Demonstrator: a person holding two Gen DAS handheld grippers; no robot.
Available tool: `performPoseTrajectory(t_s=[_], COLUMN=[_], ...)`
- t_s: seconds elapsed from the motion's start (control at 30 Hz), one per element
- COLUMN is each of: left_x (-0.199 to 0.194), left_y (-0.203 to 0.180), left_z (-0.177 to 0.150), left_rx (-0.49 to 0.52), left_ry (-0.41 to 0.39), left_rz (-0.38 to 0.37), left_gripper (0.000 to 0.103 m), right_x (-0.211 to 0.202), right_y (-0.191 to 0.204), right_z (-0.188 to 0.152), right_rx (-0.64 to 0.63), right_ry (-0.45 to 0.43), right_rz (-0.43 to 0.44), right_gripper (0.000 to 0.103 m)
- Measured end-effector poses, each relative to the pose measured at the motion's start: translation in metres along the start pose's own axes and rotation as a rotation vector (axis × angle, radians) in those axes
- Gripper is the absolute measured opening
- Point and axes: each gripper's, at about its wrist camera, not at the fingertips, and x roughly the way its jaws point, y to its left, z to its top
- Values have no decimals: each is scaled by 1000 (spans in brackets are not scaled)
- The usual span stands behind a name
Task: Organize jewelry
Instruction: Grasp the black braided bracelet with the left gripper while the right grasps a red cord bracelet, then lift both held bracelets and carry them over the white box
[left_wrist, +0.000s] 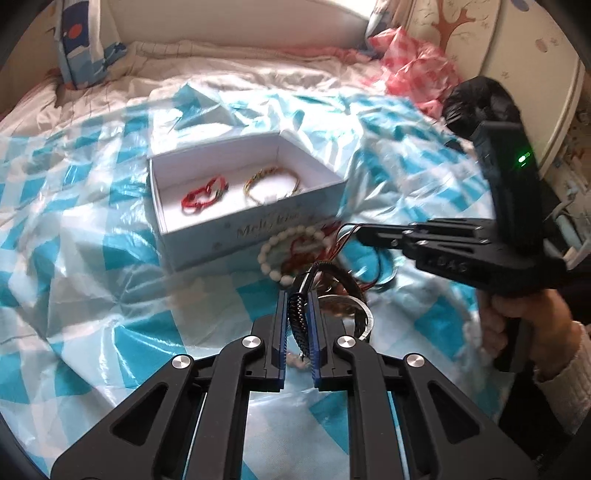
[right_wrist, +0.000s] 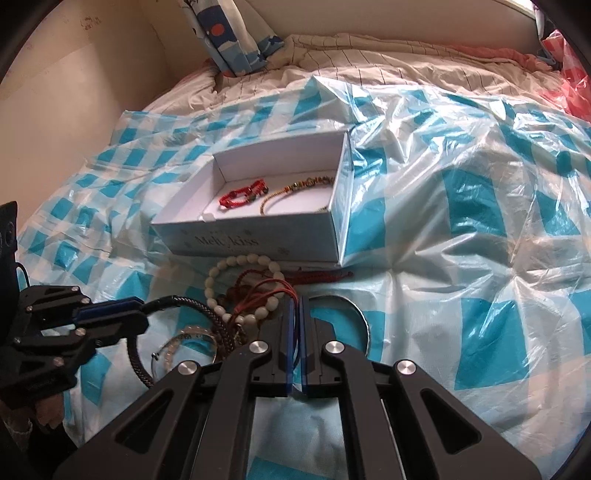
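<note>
Soft daylight, glare on the plastic sheet (right_wrist: 461, 192), motion blur in the left view, dark fisheye-bent corners.

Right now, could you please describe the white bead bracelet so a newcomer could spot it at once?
Find the open white box on the blue-checked plastic sheet. The tangle of jewellery lies just in front of its lettered wall. In it, the white bead bracelet is the only ring of pale round beads among cords and braids.
</note>
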Motion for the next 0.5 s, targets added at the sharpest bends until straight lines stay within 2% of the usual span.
performPoseTrajectory(t_s=[0.2, 0.5], left_x=[-18, -21], left_y=[5, 15], left_z=[4, 7], left_rx=[-13, -39], left_ry=[-45, -60], left_rz=[-81, -32], left_gripper=[9, 9], right_x=[-13, -22], right_y=[0, 4], right_z=[4, 10], right_rx=[10, 6], right_ry=[-35, -76], right_rz=[31, 49], right_gripper=[3, 3])
